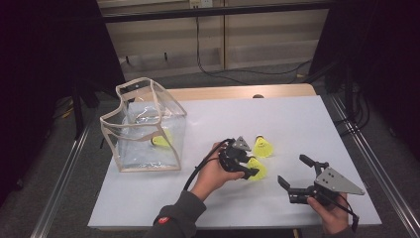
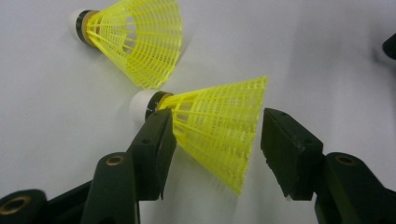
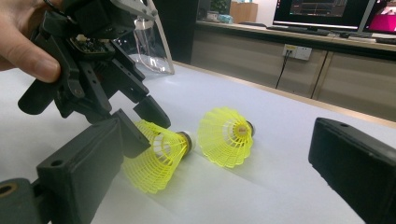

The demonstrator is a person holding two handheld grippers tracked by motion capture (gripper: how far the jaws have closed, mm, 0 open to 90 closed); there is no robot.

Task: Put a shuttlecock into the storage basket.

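Observation:
Two yellow shuttlecocks lie on their sides on the white table. My left gripper (image 1: 249, 166) is down over the nearer shuttlecock (image 1: 258, 171), whose mesh skirt (image 2: 215, 126) lies between the jaws (image 2: 217, 119). One pad (image 2: 159, 140) touches the skirt near the white cork; a thin gap shows at the other pad (image 2: 280, 149). The skirt is not squashed. The second shuttlecock (image 1: 263, 147) (image 2: 135, 37) lies just beyond it. My right gripper (image 1: 292, 170) rests open and empty at the front right, facing both shuttlecocks (image 3: 226, 135) and the left gripper (image 3: 93, 79).
A clear plastic bag (image 1: 143, 124) with beige trim stands open-topped at the table's left, with a third yellow shuttlecock (image 1: 161, 141) inside. The white tabletop (image 1: 277, 119) ends in a wooden strip at the back. Cables lie on the floor behind.

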